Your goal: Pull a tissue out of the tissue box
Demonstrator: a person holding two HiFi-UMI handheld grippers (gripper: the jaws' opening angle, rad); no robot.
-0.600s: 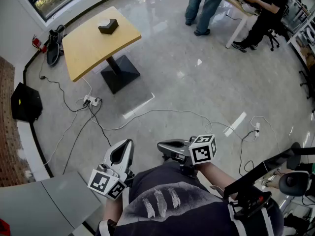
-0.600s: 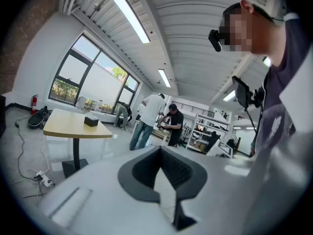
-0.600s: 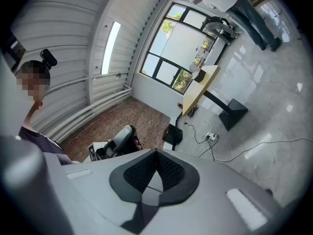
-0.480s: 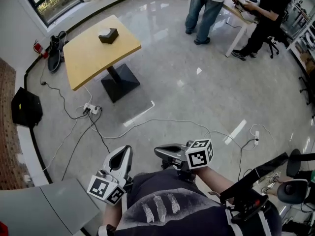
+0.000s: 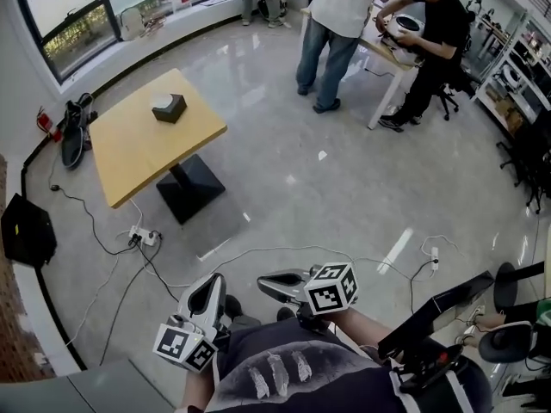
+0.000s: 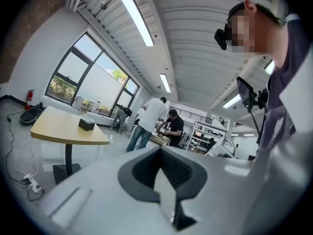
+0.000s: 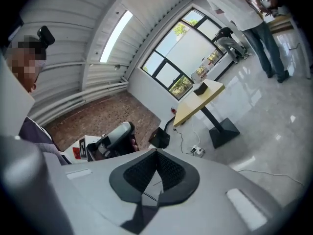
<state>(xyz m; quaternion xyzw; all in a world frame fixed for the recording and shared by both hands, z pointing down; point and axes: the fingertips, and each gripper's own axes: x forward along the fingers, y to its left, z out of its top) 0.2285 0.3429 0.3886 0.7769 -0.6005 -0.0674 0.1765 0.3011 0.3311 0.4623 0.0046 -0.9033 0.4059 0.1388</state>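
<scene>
A dark top is worn, and three pale slanted streaks are seen across its middle; a black head-worn camera is seen above the top's collar in the left gripper view. The left hand-held gripper, just off the top's left edge, is cased in a smooth pale grey shell, with ribbed black pads set into its tip; the right hand-held gripper, just ahead of the top, is built alike. A white left cube and right cube are marked with black squares.
</scene>
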